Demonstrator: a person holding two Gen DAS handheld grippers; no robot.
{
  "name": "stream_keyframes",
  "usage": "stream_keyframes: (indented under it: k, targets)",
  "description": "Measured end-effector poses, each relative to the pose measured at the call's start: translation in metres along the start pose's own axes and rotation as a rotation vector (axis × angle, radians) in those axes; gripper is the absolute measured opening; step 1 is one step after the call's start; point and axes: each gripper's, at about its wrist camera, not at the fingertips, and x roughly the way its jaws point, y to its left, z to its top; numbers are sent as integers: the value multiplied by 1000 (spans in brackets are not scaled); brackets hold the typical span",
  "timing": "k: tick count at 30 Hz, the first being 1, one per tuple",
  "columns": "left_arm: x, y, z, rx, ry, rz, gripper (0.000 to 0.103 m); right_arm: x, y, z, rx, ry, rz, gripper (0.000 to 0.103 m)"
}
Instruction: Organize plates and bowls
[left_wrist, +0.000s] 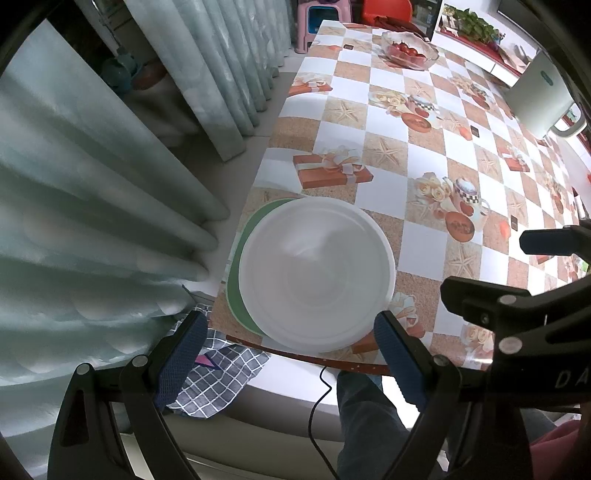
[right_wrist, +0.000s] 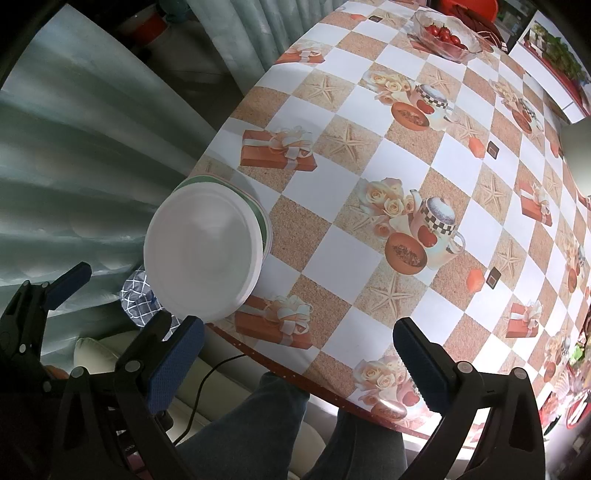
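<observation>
A white bowl (left_wrist: 317, 273) sits on top of a green plate (left_wrist: 236, 288) at the near left corner of the table. In the right wrist view the white bowl (right_wrist: 203, 254) rests on a stack of plates (right_wrist: 258, 214) with green and pinkish rims. My left gripper (left_wrist: 291, 354) is open and empty, its fingers just in front of the bowl at the table's near edge. My right gripper (right_wrist: 299, 354) is open and empty, held over the near table edge to the right of the stack.
The table (left_wrist: 406, 147) has a checked cloth with printed teapots and gift boxes. A glass bowl of tomatoes (left_wrist: 408, 53) stands at the far end. A white appliance (left_wrist: 535, 96) is at the far right. Curtains (left_wrist: 92, 221) hang on the left. A checked cloth (left_wrist: 218, 380) lies below the table edge.
</observation>
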Motion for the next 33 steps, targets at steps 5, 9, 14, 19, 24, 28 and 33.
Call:
stream_keyframes:
  k: [5, 9, 14, 19, 24, 28, 33]
  targets:
    - [0, 0, 1, 1, 0, 3, 93, 0, 0, 0, -9, 3, 1, 103]
    - [0, 0, 0, 2, 1, 5, 93, 0, 0, 0, -6, 4, 6, 103]
    - [0, -1, 1, 11, 1, 9, 93, 0, 0, 0, -4, 4, 9, 103]
    - [0, -2, 1, 20, 2, 14, 93, 0, 0, 0, -5, 4, 9, 103]
    - [0, -4, 1, 26, 5, 16, 93, 1, -1, 0, -3, 6, 10, 103]
    - [0, -5, 1, 27, 6, 18, 93, 1, -1, -1, 2, 5, 12, 103]
    - [0, -5, 1, 26, 7, 21, 93, 1, -2, -1, 3, 4, 8, 103]
